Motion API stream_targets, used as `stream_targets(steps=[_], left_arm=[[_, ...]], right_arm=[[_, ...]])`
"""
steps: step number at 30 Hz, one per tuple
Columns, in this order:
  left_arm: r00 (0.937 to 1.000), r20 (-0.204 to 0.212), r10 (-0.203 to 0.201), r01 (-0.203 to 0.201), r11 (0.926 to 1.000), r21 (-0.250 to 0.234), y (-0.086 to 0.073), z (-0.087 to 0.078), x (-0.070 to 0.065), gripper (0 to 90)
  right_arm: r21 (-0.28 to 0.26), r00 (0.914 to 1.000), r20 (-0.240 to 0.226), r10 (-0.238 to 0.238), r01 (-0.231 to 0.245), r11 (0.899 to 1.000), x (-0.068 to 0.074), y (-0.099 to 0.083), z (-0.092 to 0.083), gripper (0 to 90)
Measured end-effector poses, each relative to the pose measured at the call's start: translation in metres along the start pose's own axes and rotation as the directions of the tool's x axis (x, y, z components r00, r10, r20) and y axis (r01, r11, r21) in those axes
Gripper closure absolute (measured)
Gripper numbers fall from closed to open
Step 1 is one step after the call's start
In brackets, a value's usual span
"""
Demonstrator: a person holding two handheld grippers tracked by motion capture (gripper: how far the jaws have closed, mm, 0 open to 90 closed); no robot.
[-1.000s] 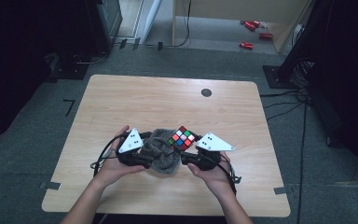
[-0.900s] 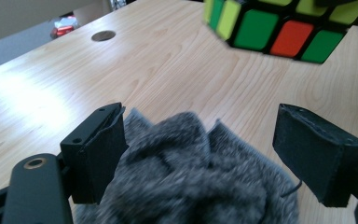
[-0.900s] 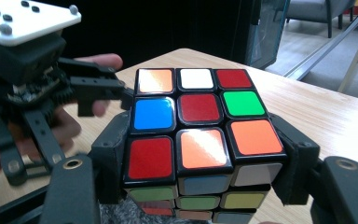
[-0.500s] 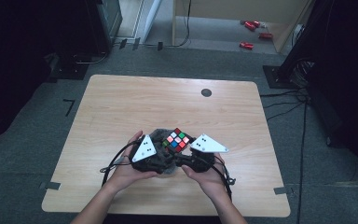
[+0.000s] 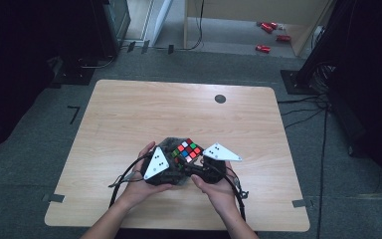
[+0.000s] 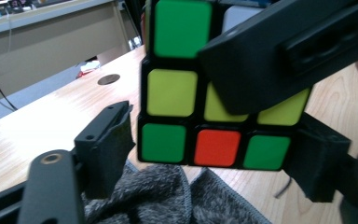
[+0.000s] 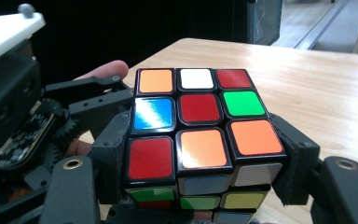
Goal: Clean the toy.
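Observation:
A scrambled Rubik's cube (image 5: 188,151) is held just above a grey fuzzy cloth (image 5: 166,145) at the near middle of the table. My right gripper (image 7: 203,156) is shut on it, with a pad (image 7: 114,154) pressed on each side of the cube (image 7: 200,121). My left gripper (image 6: 214,149) comes in from the other side. Its jaws have just been closing and straddle the bottom layer of the cube (image 6: 168,93). A thin gap still shows at its left pad (image 6: 107,140). In the high view the left gripper (image 5: 175,163) and the right gripper (image 5: 196,165) meet at the cube.
The wooden table (image 5: 129,109) has a round black grommet (image 5: 220,98) near its far edge. Cables (image 5: 124,174) trail from both grippers toward the near edge. The cloth (image 6: 168,196) lies right under the cube. Red items (image 5: 268,27) lie on the floor beyond the table.
My left gripper has moved right, up against the cube, and its jaws have narrowed around it. The right gripper has kept still with the cube.

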State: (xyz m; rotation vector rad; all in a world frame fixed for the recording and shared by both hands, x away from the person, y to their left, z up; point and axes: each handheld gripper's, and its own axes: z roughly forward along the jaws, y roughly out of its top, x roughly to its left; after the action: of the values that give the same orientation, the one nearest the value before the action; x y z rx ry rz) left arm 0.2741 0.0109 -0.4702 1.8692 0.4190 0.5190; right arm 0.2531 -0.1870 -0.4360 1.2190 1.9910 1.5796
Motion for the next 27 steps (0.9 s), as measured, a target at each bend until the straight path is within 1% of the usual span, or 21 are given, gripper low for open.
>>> stream_targets(steps=[3,5,7,9,11,12,13,14,15,18,20,22,27], left_arm=[[1.0,-0.001,0.01,-0.01,0.9999,-0.007,-0.001,0.001,-0.003,29.6],[0.9996,-0.009,0.026,-0.026,0.9995,-0.017,-0.001,0.001,-0.004,33.2],[0.9996,-0.008,0.028,-0.028,0.9993,-0.023,-0.001,0.0,-0.004,34.2],[0.9993,-0.011,0.034,-0.035,0.9991,-0.024,0.0,-0.002,-0.004,34.5],[0.9996,0.001,0.029,-0.028,0.9993,-0.026,0.0,-0.003,-0.002,34.7],[0.9996,0.001,0.029,-0.028,0.9993,-0.026,0.0,-0.003,-0.002,34.8],[0.9994,0.01,0.034,-0.034,0.9992,-0.022,0.0,-0.005,0.0,34.8],[0.9994,0.01,0.034,-0.034,0.9992,-0.022,0.0,-0.005,0.0,34.8],[0.9989,0.006,0.046,-0.046,0.9987,-0.02,0.001,-0.006,0.0,34.8],[0.998,0.002,0.062,-0.062,0.998,-0.012,0.003,-0.008,0.001,34.8],[0.9973,0.01,0.073,-0.073,0.9972,-0.012,0.004,-0.01,0.001,34.9],[0.9968,0.014,0.079,-0.078,0.9969,-0.011,0.004,-0.011,0.001,34.8],[0.997,0.032,0.071,-0.071,0.9975,-0.004,0.003,-0.01,0.003,34.8]], right_arm=[[0.013,0.9996,-0.003,0.028,-0.028,1.0,0.001,-0.003,0.002,34.6],[0.012,0.9994,0.002,0.035,-0.035,0.999,0.001,-0.004,0.004,34.6],[0.009,0.9989,-0.004,0.047,-0.047,0.999,0.001,-0.003,0.003,34.5],[0.005,0.9985,-0.012,0.053,-0.053,0.999,0.0,-0.003,0.003,34.4],[0.003,0.9984,-0.02,0.053,-0.053,0.999,0.0,-0.002,0.003,34.0],[0.003,0.9984,-0.02,0.053,-0.053,0.999,0.0,-0.002,0.003,34.0],[0.0,0.9983,-0.032,0.048,-0.048,0.999,0.0,-0.002,0.003,33.5],[-0.001,0.9982,-0.037,0.047,-0.047,0.999,0.0,-0.001,0.003,33.4],[-0.001,0.9982,-0.037,0.047,-0.047,0.999,0.0,-0.001,0.003,33.4],[-0.004,0.9962,-0.057,0.065,-0.066,0.998,0.0,0.0,0.002,31.8],[-0.001,0.9952,-0.061,0.077,-0.077,0.997,-0.001,0.0,0.002,28.8],[0.003,0.9952,-0.062,0.077,-0.077,0.997,-0.001,0.0,0.002,27.5],[0.003,0.9964,-0.051,0.068,-0.068,0.998,-0.002,0.0,0.002,25.0]])
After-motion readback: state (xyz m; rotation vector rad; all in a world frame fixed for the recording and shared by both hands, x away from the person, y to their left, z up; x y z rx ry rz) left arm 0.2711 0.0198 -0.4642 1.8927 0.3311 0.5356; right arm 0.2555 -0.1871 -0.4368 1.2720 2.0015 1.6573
